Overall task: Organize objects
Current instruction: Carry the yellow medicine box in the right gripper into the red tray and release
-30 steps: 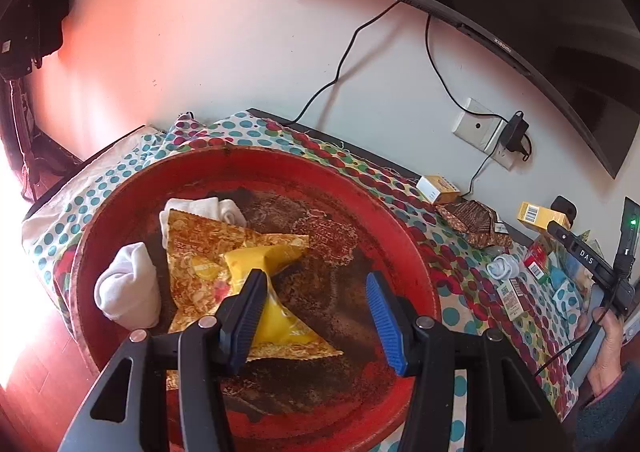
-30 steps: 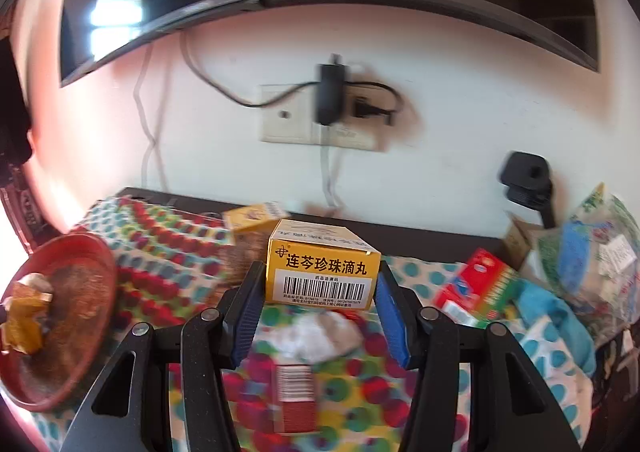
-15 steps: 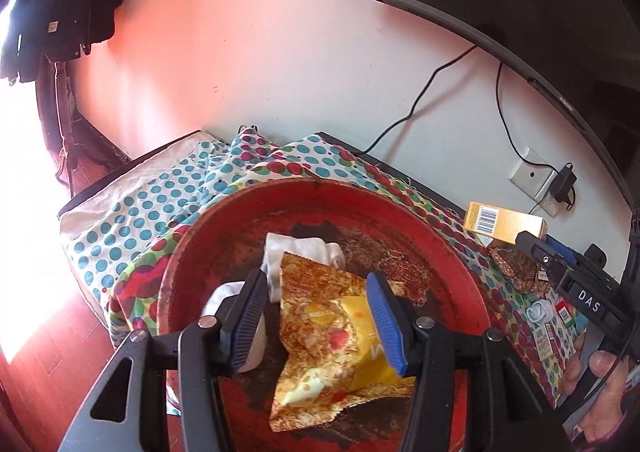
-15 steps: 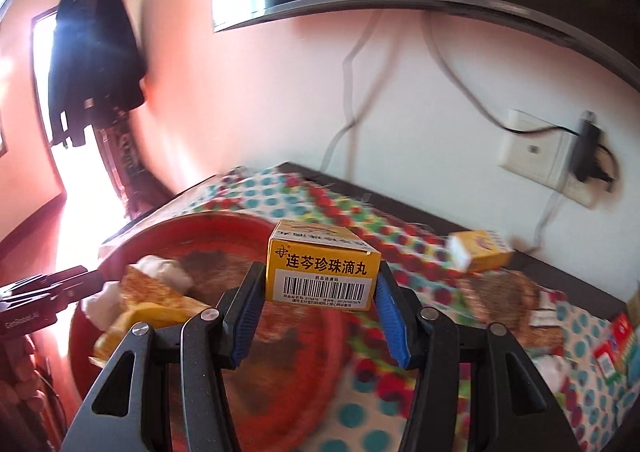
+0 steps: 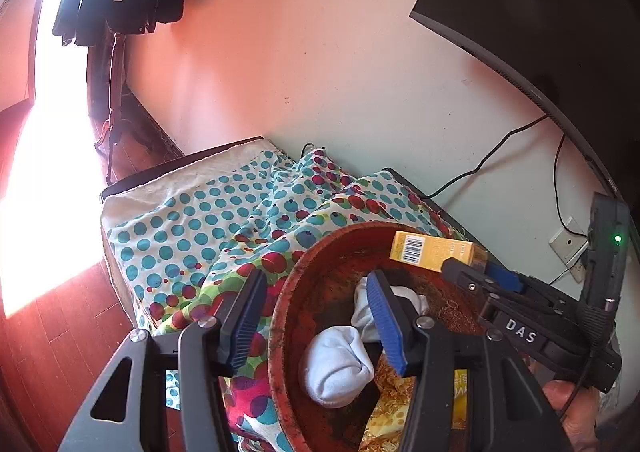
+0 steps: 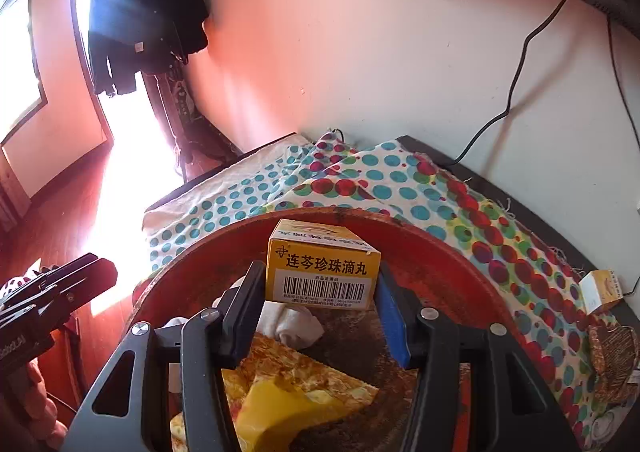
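The right gripper (image 6: 322,292) has its fingers clamped on a yellow cardboard medicine box (image 6: 323,265), held over the round red bowl (image 6: 460,264) at the surface's left end. Inside lie white rolled socks (image 5: 336,364) and a yellow snack packet (image 6: 296,392), and a polka-dot cloth (image 5: 224,220) lies beneath. The left gripper (image 5: 316,324) hangs half-open and empty, straddling the bowl's left rim

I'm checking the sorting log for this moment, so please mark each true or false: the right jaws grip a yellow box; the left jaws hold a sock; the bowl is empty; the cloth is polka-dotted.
The right gripper grips a yellow box: true.
The left gripper holds a sock: false; its jaws are open and empty.
The red bowl is empty: false; it holds white socks and a snack packet.
The cloth is polka-dotted: true.
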Action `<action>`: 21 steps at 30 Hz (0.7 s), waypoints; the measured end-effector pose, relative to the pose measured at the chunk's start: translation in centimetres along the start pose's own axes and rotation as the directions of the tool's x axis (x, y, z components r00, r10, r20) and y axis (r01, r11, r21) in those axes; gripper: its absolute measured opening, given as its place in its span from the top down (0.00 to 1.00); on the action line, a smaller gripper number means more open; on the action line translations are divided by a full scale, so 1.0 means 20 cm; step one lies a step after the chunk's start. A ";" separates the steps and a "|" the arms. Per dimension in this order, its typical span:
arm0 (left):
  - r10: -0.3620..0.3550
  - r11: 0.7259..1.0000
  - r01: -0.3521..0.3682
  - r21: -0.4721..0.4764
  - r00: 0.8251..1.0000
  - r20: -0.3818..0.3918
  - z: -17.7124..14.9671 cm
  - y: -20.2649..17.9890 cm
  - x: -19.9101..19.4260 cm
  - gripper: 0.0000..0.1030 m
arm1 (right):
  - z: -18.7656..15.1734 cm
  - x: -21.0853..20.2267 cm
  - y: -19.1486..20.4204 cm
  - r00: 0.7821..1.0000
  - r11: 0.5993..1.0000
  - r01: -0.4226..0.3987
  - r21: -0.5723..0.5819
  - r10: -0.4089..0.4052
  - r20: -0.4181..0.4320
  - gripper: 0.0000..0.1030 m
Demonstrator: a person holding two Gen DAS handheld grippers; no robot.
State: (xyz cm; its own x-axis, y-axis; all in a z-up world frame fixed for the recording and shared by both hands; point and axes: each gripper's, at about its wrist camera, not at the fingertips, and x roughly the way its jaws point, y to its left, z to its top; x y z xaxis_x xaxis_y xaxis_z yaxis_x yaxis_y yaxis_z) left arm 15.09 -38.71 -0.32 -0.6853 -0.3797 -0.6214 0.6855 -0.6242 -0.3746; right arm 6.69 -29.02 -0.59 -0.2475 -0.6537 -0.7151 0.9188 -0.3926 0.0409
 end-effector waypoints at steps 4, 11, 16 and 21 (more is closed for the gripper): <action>-0.004 1.000 0.004 -0.008 1.000 -0.008 -0.01 0.01 0.01 0.48 | -0.01 0.08 0.03 0.999 1.000 -0.017 0.002 0.017 -0.044 0.52; -0.002 1.000 0.003 0.020 1.000 -0.027 -0.03 -0.02 0.04 0.48 | -0.10 0.04 0.09 0.998 0.998 -0.029 -0.048 0.026 -0.065 0.44; 0.006 0.999 -0.005 0.041 1.000 -0.026 -0.05 -0.05 0.05 0.48 | -0.20 -0.18 -0.03 1.000 1.000 -0.007 -0.006 0.007 0.003 0.38; 0.000 0.997 0.002 0.079 1.000 -0.029 -0.08 -0.11 0.05 0.48 | -0.41 -0.45 -0.35 0.990 0.989 0.129 0.067 -0.132 0.042 0.36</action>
State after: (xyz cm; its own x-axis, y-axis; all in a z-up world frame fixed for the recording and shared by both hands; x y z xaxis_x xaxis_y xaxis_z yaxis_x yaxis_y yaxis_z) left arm 13.27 -36.65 -1.21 -0.6777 -0.3601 -0.6411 0.6628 -0.6767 -0.3206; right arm 4.98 -15.04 -0.26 -0.3791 -0.6230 -0.6842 0.8568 -0.5157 -0.0051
